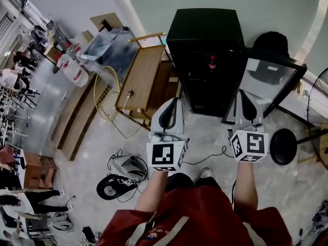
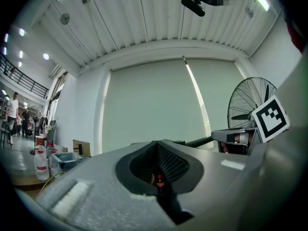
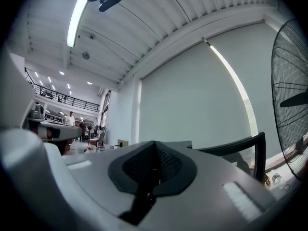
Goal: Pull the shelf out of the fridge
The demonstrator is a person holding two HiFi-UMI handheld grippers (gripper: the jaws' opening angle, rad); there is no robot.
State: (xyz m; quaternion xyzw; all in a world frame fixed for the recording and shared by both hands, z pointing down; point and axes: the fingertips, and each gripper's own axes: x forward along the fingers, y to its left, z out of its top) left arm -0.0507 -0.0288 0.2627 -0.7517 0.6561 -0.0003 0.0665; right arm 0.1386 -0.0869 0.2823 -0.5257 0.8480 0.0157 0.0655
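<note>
Approach step. Left gripper (image 1: 171, 102) and right gripper (image 1: 246, 94) both closed, nothing held, short of the fridge (image 1: 205, 29). Door (image 1: 271, 83) open. Shelf (image 1: 202, 79) inside, near the bottle (image 1: 211, 64). Next, probably: open jaws, reach the shelf's front edge.

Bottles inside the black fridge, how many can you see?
1. A red-capped bottle with dark contents stands inside the open black fridge. The inside is dark, so more bottles could be hidden there.

Large workshop hall (ribbed ceiling (image 2: 144, 18) overhead) with cluttered workbenches (image 1: 144, 78).
</note>
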